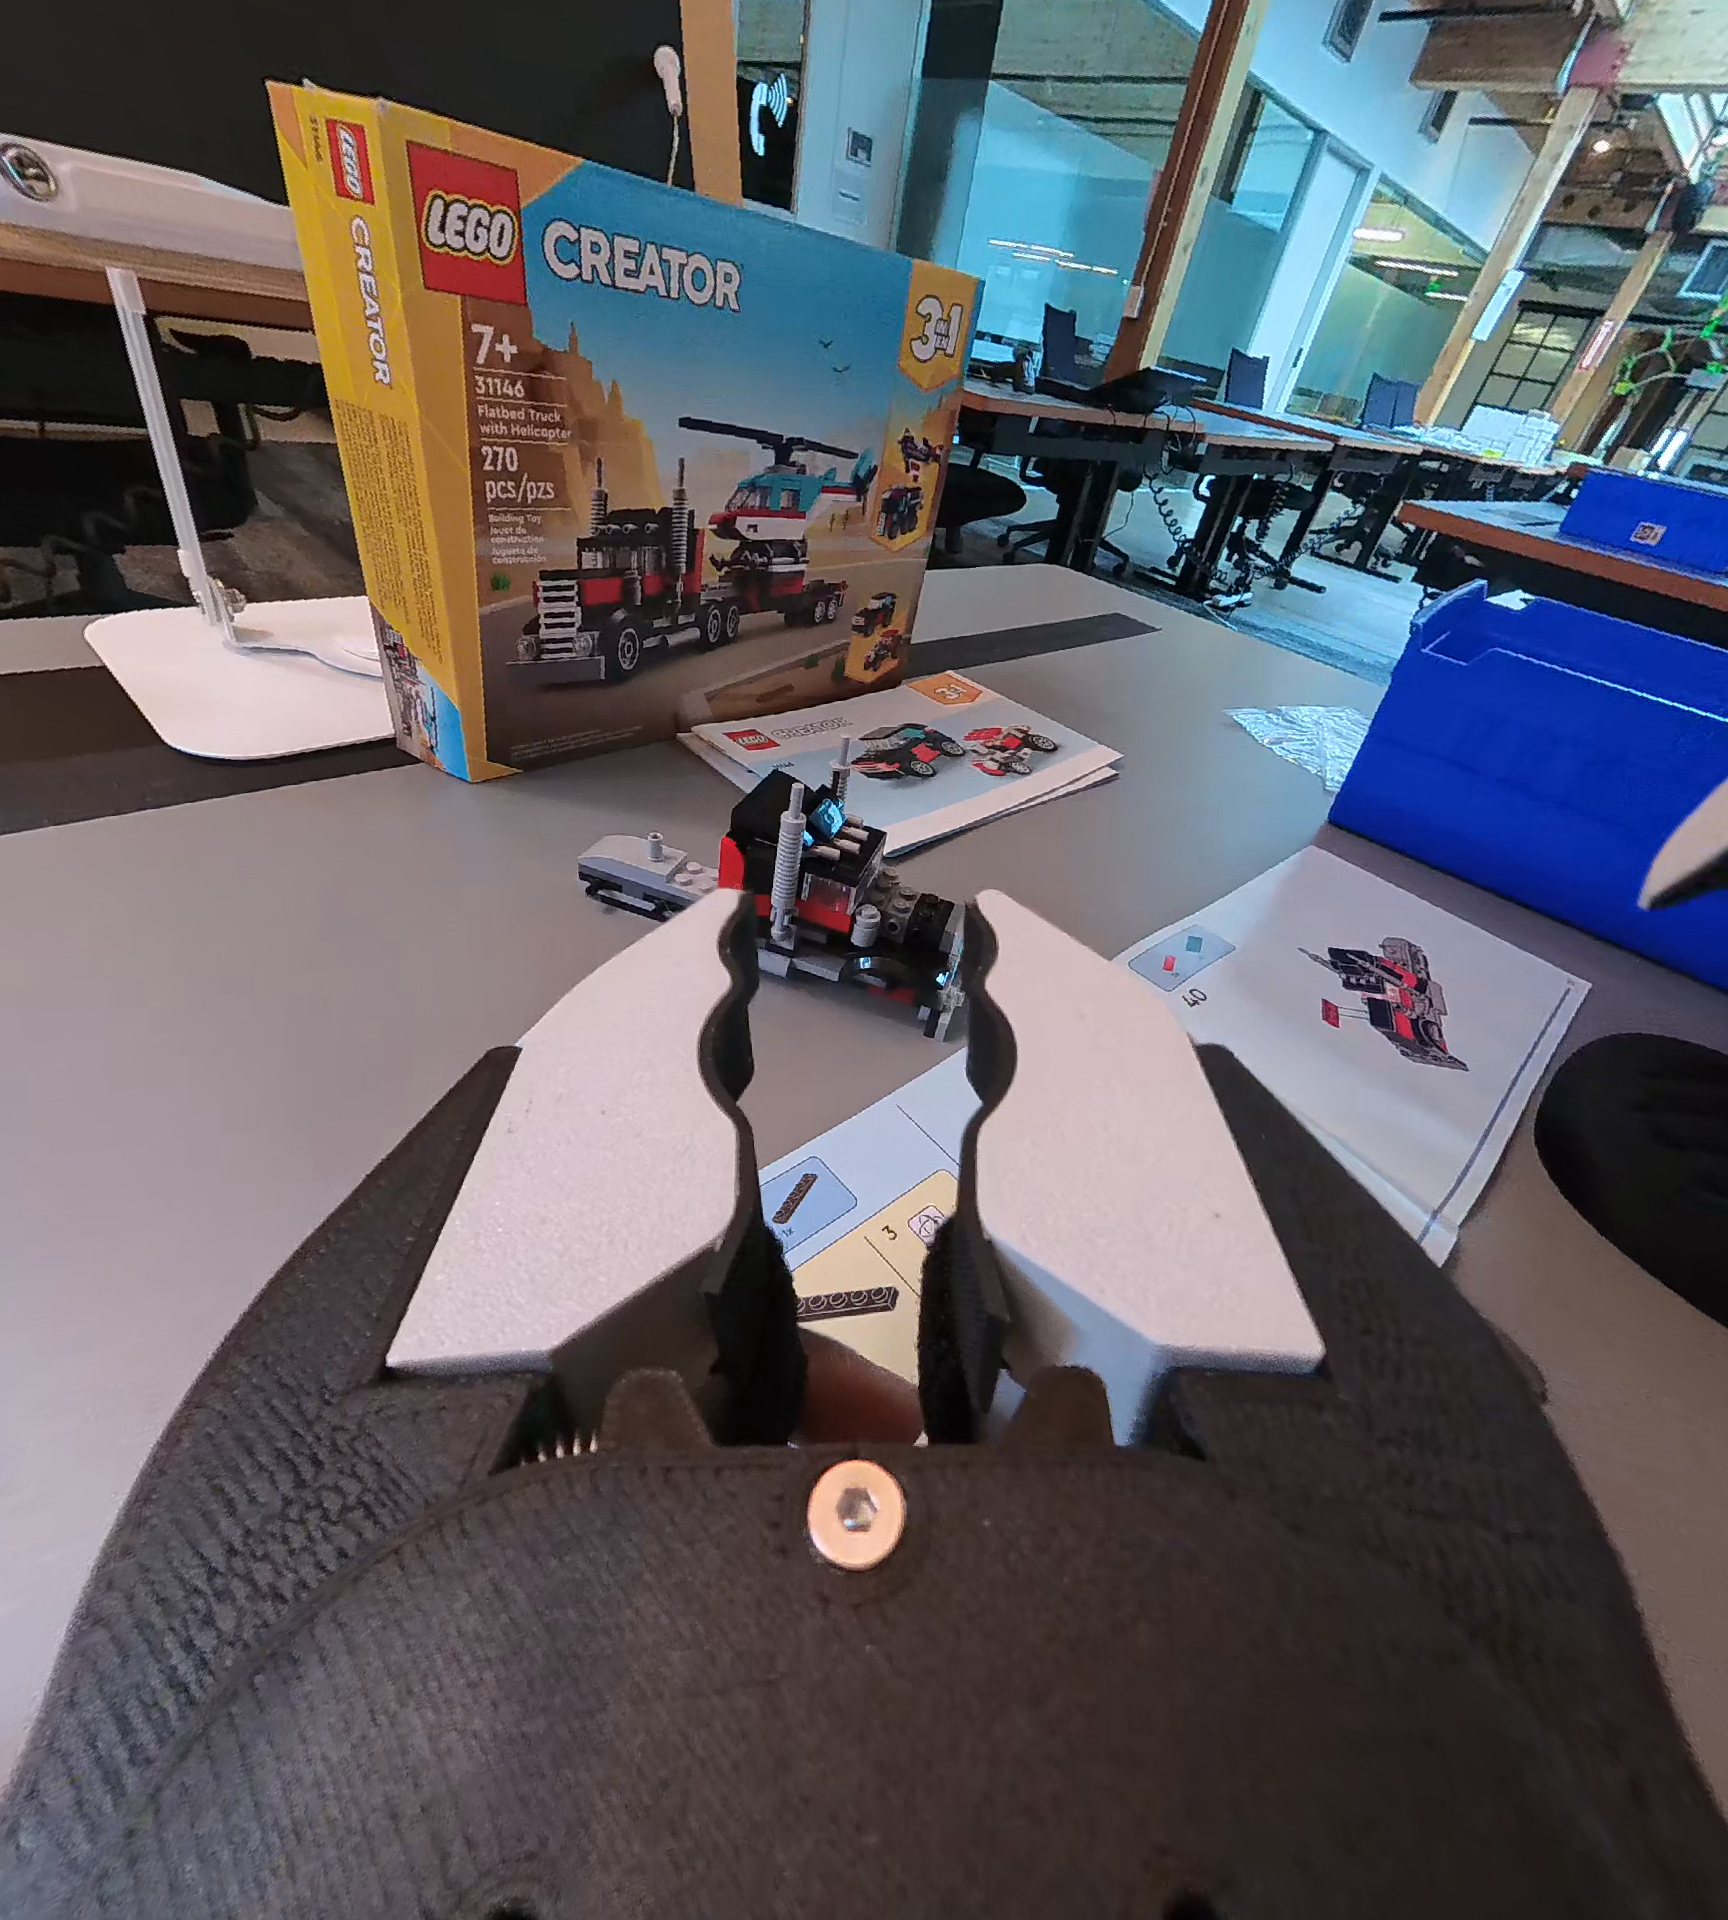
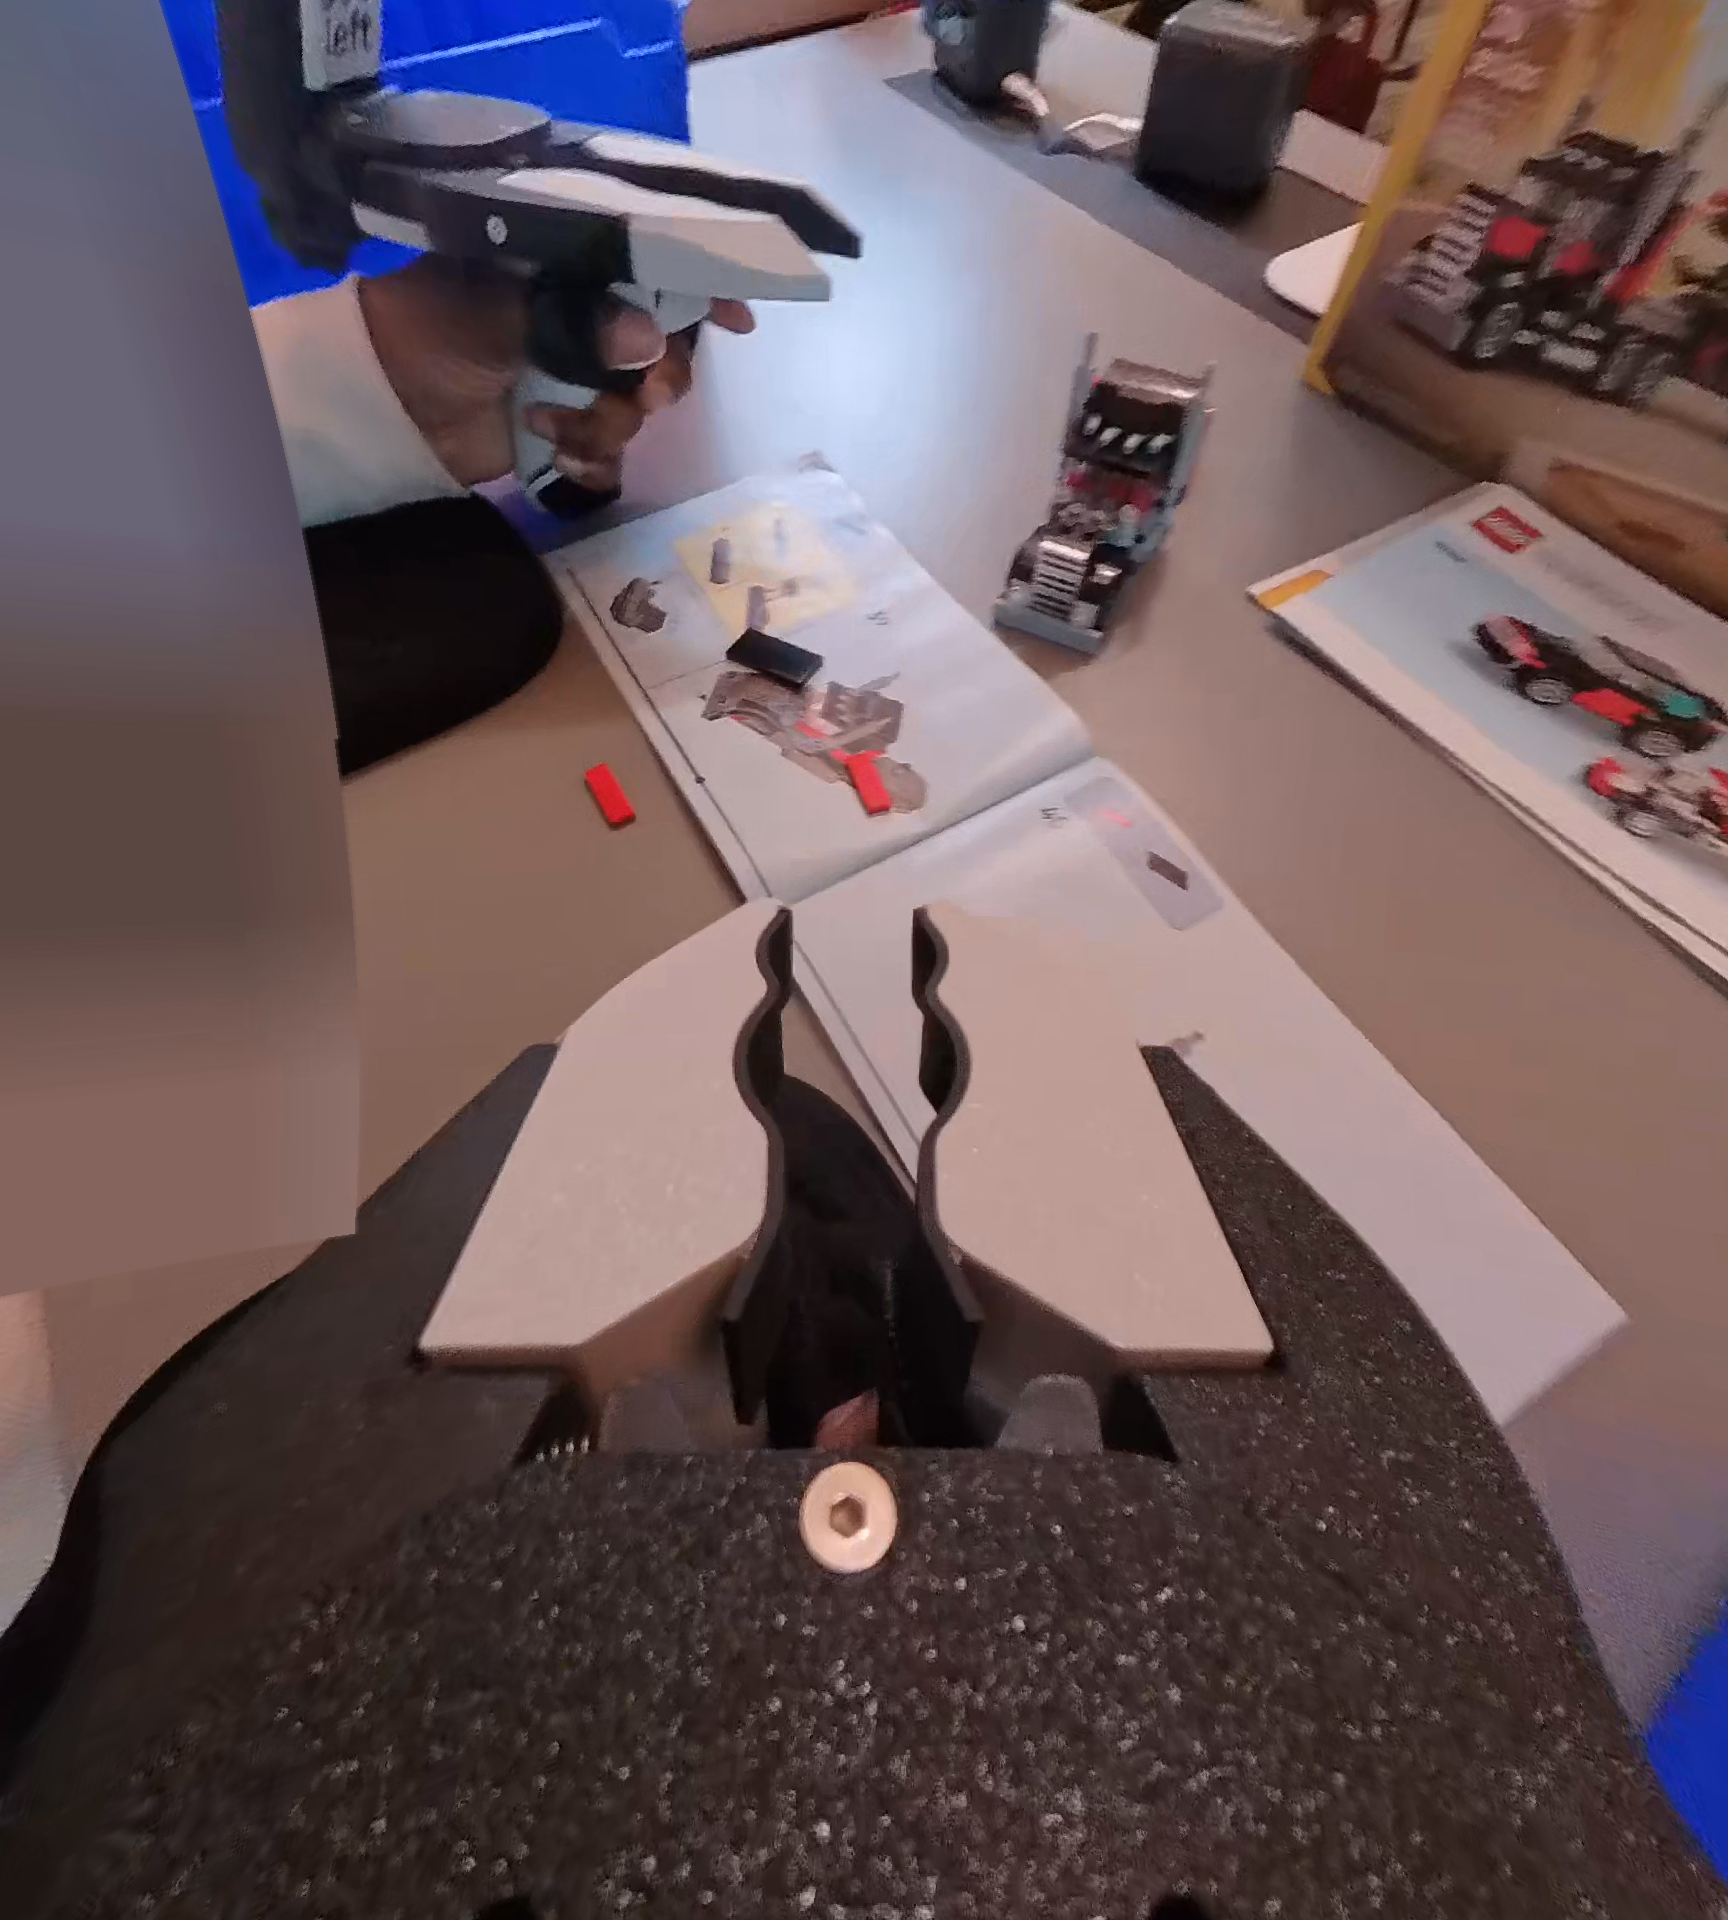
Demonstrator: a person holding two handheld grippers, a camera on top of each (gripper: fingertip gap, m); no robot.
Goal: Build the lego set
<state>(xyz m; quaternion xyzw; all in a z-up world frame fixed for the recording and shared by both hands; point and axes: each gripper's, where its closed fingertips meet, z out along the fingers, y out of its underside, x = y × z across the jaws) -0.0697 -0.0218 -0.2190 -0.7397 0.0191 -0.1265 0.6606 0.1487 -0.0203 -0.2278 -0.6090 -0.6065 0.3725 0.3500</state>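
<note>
Two risks are judged: the truck (image 1: 844,925) could be toppled or the red tile (image 2: 611,795) missed. Left view: the left hand-held gripper (image 1: 860,914) is held apart, empty, the truck just beyond. Right view: the right hand-held gripper (image 2: 852,920) is parted, empty, over the booklet (image 2: 943,707); the tile lies ahead-left on the surface (image 2: 1203,779).

A: Setting noted: open-plan office, converted loft.
B: Evidence?
A: Rows of desks (image 1: 1255,436) with office chairs (image 1: 1244,379), glass partitions (image 1: 1047,187), exposed timber beams (image 1: 1525,208). A potted plant (image 1: 1712,322) is seen by far windows.
</note>
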